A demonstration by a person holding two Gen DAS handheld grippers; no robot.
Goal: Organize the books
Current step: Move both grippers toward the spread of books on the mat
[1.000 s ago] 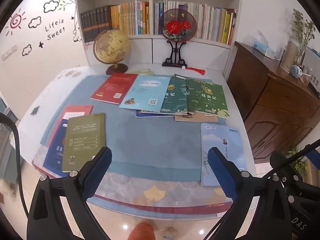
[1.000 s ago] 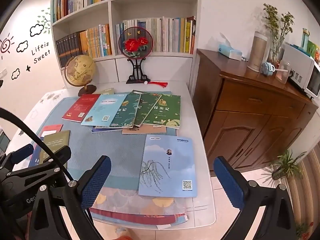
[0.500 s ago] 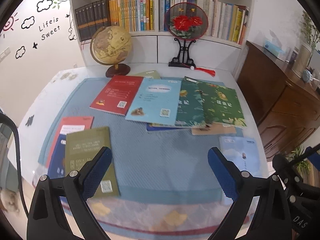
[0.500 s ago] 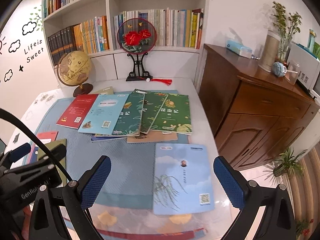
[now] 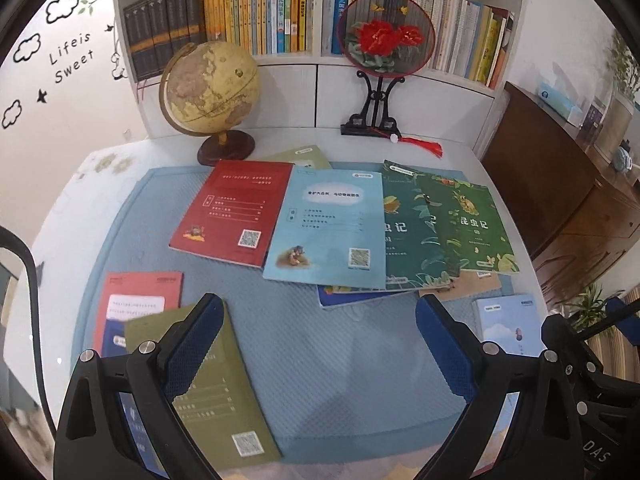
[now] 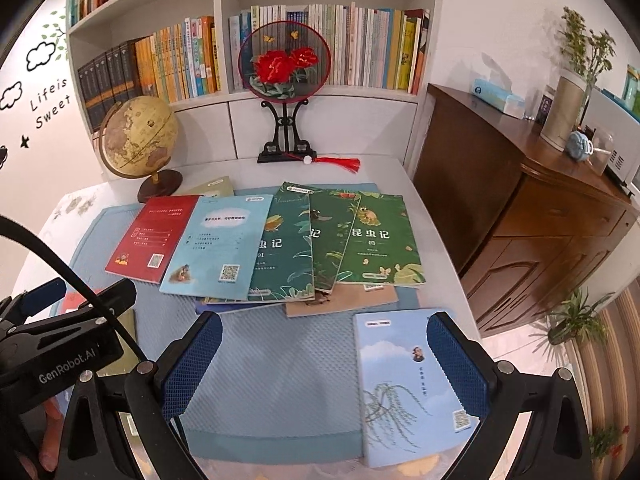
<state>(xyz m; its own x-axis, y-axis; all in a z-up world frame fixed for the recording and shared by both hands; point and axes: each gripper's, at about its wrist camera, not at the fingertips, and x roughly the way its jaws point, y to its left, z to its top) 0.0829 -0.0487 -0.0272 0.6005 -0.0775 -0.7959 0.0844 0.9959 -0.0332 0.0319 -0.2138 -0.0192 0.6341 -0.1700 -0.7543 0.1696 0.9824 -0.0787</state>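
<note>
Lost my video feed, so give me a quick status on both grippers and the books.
Left gripper open, empty, over olive-green paperback. Right gripper open, empty, beside pale-blue willow-cover book. Fanned row of books on blue mat, untouched. Path clear.

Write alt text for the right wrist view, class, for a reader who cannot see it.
An open right hand-held gripper hovers over a blue mat strewn with books: a fanned row of red, light blue and green ones, and a sky-blue willow book nearest. Behind stand a globe, a fan ornament and a bookshelf.
</note>
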